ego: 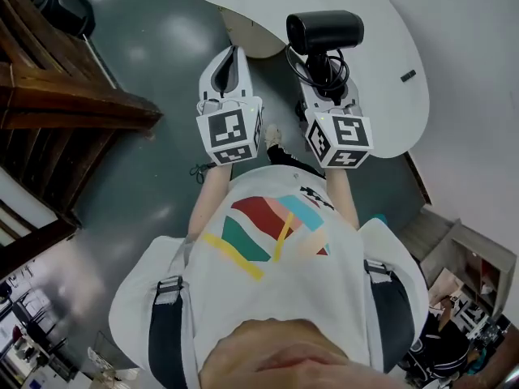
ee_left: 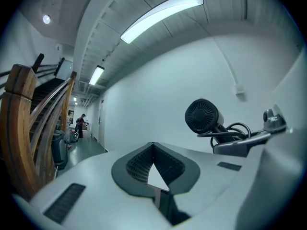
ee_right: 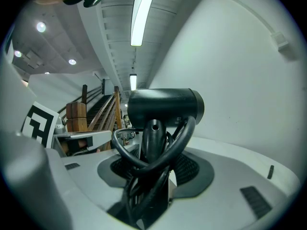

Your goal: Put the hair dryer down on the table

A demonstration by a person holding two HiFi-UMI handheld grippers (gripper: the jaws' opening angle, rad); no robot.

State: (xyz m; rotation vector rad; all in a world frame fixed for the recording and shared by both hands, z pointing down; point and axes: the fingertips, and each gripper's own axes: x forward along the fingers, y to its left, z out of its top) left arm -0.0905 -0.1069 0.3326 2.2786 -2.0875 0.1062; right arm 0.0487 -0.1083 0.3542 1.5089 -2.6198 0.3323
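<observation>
A black hair dryer (ego: 324,32) stands upright in my right gripper (ego: 328,87), its cord wound in loops round the handle. The jaws are shut on the handle and the cord, as the right gripper view shows with the dryer (ee_right: 163,109) filling the middle above the gripper (ee_right: 153,176). The dryer hangs over the near edge of the white table (ego: 381,71). My left gripper (ego: 231,63) is beside it on the left, shut with nothing in it, at the table's edge. In the left gripper view the dryer (ee_left: 204,116) shows to the right of the left gripper (ee_left: 154,176).
A wooden staircase (ego: 57,96) stands at the left over the dark floor (ego: 162,39). A small dark object (ego: 408,76) lies on the table's right part. Far down a hallway stands a person (ee_left: 82,123). Shelves with clutter (ego: 470,290) are at the lower right.
</observation>
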